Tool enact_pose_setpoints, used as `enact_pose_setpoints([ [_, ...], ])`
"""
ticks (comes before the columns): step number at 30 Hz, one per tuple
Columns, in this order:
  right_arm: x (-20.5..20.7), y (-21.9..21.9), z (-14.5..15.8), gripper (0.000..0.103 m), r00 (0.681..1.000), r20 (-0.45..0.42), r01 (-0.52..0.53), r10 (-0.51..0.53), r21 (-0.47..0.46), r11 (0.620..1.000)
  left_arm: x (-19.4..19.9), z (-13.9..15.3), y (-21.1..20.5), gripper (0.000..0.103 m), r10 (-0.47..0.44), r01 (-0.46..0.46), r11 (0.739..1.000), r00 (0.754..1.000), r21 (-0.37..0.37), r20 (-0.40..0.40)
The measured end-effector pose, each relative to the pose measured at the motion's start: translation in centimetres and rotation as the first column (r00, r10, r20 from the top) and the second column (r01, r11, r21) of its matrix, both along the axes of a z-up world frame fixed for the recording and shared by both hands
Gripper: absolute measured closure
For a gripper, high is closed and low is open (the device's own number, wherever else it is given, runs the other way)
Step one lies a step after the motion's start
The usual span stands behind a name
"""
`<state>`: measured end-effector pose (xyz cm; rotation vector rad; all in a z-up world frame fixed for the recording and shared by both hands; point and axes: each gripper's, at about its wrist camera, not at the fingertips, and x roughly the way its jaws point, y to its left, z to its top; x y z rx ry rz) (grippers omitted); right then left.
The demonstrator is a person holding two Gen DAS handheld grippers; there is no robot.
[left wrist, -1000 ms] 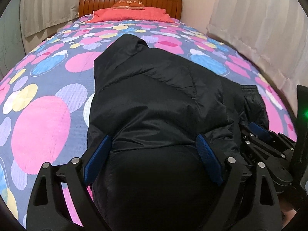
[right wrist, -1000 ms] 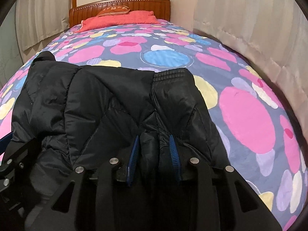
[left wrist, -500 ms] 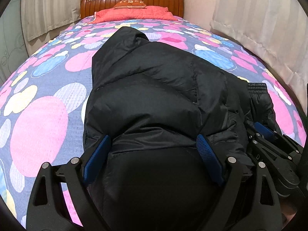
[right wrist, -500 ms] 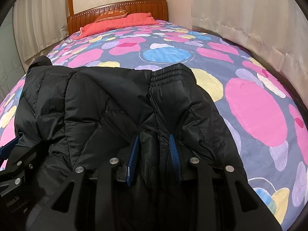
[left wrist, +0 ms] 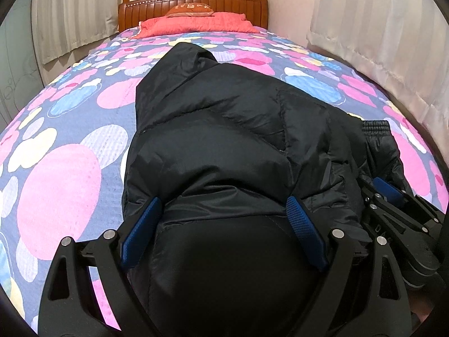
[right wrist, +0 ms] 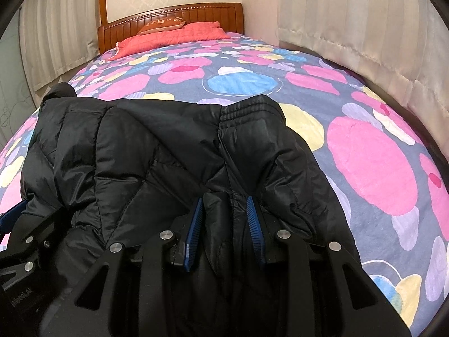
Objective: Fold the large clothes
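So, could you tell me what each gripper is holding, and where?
Both hold the black puffer jacket by its near edge: left gripper around a thick bundle, right gripper pinching a fold.

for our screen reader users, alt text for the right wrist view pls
The right gripper pinches a fold of a black puffer jacket lying on a bed with a pink and blue spotted cover. A wooden headboard and red pillow lie beyond.

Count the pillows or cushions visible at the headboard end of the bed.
2: a red quilted pillow against the wooden headboard, and a smaller orange cushion on it. Others may be hidden.
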<state>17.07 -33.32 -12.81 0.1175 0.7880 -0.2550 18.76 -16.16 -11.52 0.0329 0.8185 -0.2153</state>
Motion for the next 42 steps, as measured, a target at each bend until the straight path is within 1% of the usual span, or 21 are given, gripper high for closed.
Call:
enact_pose_setpoints([
  [5, -0.4, 0.1, 1.0, 0.068, 1.000, -0.008, -0.006, 0.006, -0.002, 1.000, -0.4, 1.2, 0.9, 0.014, -0.013, 0.013, 1.000, 1.000, -0.024, -0.018],
  [10, -1.0, 0.3, 2.3, 0.060, 1.000, -0.021, -0.006, 0.006, -0.009, 1.000, -1.0, 2.2, 1.7, 0.013, 0.000, -0.001, 0.999, 1.000, -0.035, -0.028],
  [11, -1.2, 0.4, 2.6, 0.059, 1.000, -0.021, -0.008, 0.008, -0.008, 1.000, -1.1, 2.5, 2.0, 0.014, 0.010, -0.011, 0.999, 0.999, -0.043, -0.032],
  [13, -1.8, 0.5, 3.5, 0.052, 1.000, -0.013, -0.014, 0.014, 0.002, 1.000, -1.4, 3.0, 2.8, 0.014, 0.028, -0.030, 0.997, 0.999, -0.065, -0.042],
  [15, -2.4, 0.6, 4.3, 0.047, 1.000, 0.001, -0.016, 0.016, 0.005, 1.000, -1.6, 3.4, 3.5, 0.014, 0.041, -0.045, 0.996, 0.998, -0.082, -0.044],
  [18, -3.3, 0.7, 5.3, 0.046, 1.000, 0.022, -0.020, 0.020, 0.005, 1.000, -2.2, 4.2, 4.7, 0.014, 0.076, -0.079, 0.993, 0.997, -0.087, -0.032],
  [23, -4.9, 0.5, 6.4, 0.045, 0.999, 0.034, -0.020, 0.019, 0.017, 1.000, -3.3, 4.4, 7.5, 0.014, 0.125, -0.131, 0.983, 0.991, -0.132, -0.048],
  [24, -5.1, 0.4, 6.4, 0.043, 0.999, 0.033, -0.020, 0.019, 0.020, 1.000, -3.5, 4.3, 8.2, 0.014, 0.137, -0.144, 0.979, 0.989, -0.145, -0.056],
  [25, -5.3, 0.2, 6.5, 0.039, 0.999, 0.034, -0.018, 0.018, 0.023, 1.000, -3.7, 4.2, 8.7, 0.014, 0.146, -0.154, 0.976, 0.987, -0.155, -0.062],
  [27, -5.6, -0.3, 6.7, 0.037, 0.999, 0.037, -0.007, 0.006, 0.026, 1.000, -3.8, 3.9, 10.3, 0.013, 0.176, -0.190, 0.964, 0.980, -0.184, -0.089],
  [29, -5.8, -0.9, 7.0, 0.037, 0.999, 0.043, 0.004, -0.005, 0.039, 0.999, -3.5, 3.8, 11.7, 0.013, 0.211, -0.232, 0.949, 0.971, -0.214, -0.117],
  [31, -5.8, -1.6, 7.4, 0.037, 0.999, 0.052, 0.014, -0.017, 0.061, 0.998, -3.2, 4.0, 13.4, 0.014, 0.258, -0.289, 0.917, 0.955, -0.275, -0.146],
  [34, -5.6, -2.7, 8.1, 0.037, 0.997, 0.073, 0.019, -0.027, 0.111, 0.994, -2.7, 3.9, 15.0, 0.014, 0.283, -0.336, 0.870, 0.940, -0.361, -0.190],
  [35, -5.5, -3.2, 8.2, 0.037, 0.997, 0.078, 0.017, -0.028, 0.142, 0.990, -2.5, 3.8, 15.5, 0.014, 0.281, -0.345, 0.847, 0.937, -0.405, -0.209],
  [36, -5.2, -3.8, 8.2, 0.034, 0.996, 0.081, 0.016, -0.031, 0.180, 0.984, -2.4, 3.5, 15.8, 0.014, 0.274, -0.349, 0.827, 0.935, -0.441, -0.226],
  [37, -5.0, -4.2, 8.1, 0.031, 0.996, 0.082, 0.017, -0.035, 0.208, 0.978, -2.1, 3.2, 16.0, 0.014, 0.266, -0.353, 0.807, 0.933, -0.474, -0.242],
  [38, -4.8, -5.0, 7.8, 0.031, 0.996, 0.080, 0.024, -0.045, 0.250, 0.968, -1.9, 2.8, 16.2, 0.014, 0.261, -0.365, 0.783, 0.928, -0.504, -0.265],
  [42, -3.4, -7.6, 6.0, 0.031, 0.995, 0.056, 0.051, -0.077, 0.369, 0.928, -1.1, 0.6, 16.4, 0.014, 0.215, -0.372, 0.714, 0.923, -0.593, -0.319],
])
